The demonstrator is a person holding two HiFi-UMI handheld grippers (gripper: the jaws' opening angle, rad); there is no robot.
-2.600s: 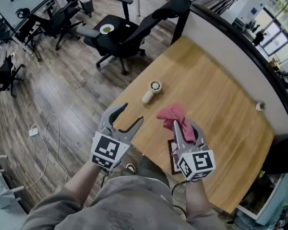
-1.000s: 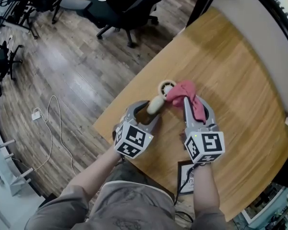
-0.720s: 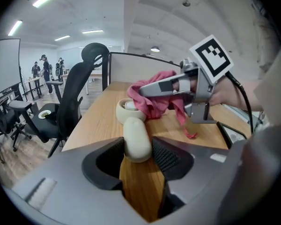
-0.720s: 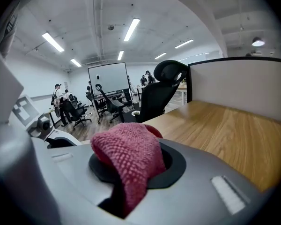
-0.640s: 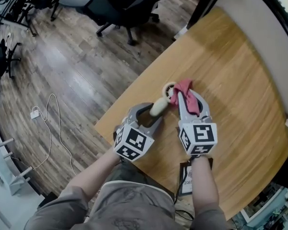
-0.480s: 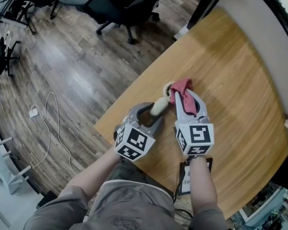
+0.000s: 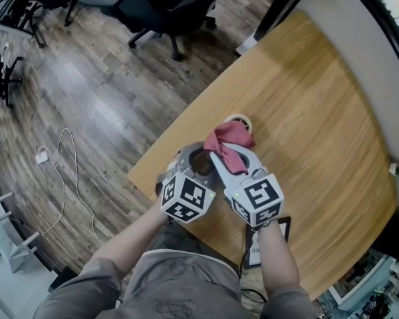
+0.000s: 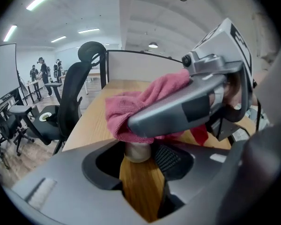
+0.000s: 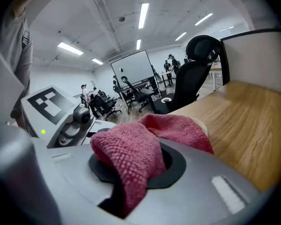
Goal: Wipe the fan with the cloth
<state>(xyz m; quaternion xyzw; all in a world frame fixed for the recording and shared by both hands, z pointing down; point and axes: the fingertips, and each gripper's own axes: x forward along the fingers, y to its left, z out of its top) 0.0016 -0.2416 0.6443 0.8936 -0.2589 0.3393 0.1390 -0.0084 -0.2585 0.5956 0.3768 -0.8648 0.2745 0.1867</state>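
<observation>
R gripper (image 7: 227, 153): jaws pinched on the cloth (image 7: 227, 135), a red terry wad that bunches out past the tips. It reaches from lower right toward frame centre and crosses over the L gripper (image 8: 139, 150). The L gripper's jaws have just been closing and now clamp the fan (image 7: 243, 121) by its handle, which sits between the pads near the tips.

Key relation: the fan lies on the bench (image 7: 319, 111) near its left edge, long axis running lower left to upper right. The handle end is in the L gripper; the round head is just beyond the cloth, up and right of the R tips. So the R gripper is nearer the head, and the wipe prob. goes up-right along that axis.

Fan look: small handheld, cream plastic, stubby cylindrical handle. The ring-shaped head is mostly covered by cloth, only the rim shows.
</observation>
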